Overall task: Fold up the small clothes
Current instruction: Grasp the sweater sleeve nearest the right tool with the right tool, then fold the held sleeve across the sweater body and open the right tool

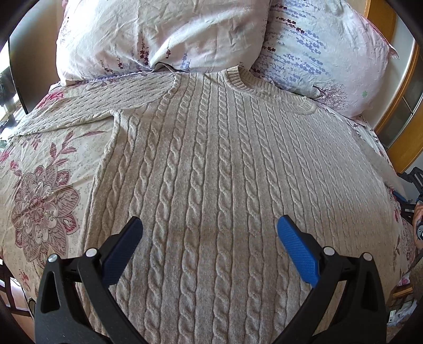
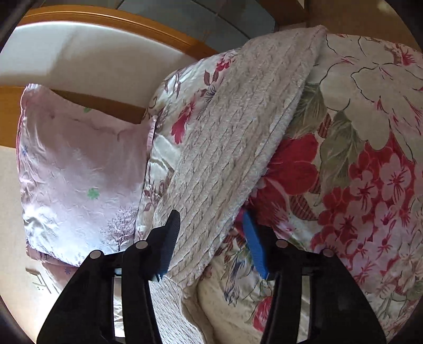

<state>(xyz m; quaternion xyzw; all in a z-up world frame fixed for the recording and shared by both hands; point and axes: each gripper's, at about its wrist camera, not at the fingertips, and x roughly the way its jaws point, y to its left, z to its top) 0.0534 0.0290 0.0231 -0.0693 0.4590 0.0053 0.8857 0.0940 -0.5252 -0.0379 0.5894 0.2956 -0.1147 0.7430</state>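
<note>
A beige cable-knit sweater (image 1: 211, 164) lies flat on the bed, collar toward the pillows, one sleeve stretched out to the left. My left gripper (image 1: 210, 225) is open and empty, hovering over the sweater's lower body. In the right wrist view, the sweater's other sleeve (image 2: 238, 137) runs away over a floral quilt. My right gripper (image 2: 208, 222) is open with its fingers on either side of the sleeve; one blue pad (image 2: 253, 246) is partly under the sleeve's edge.
Two floral pillows (image 1: 164, 34) lie at the head of the bed, one also in the right wrist view (image 2: 79, 164). A floral bedsheet (image 1: 45, 190) covers the bed. A wooden headboard (image 2: 105, 23) stands behind. A bunched red-flowered quilt (image 2: 370, 172) lies at right.
</note>
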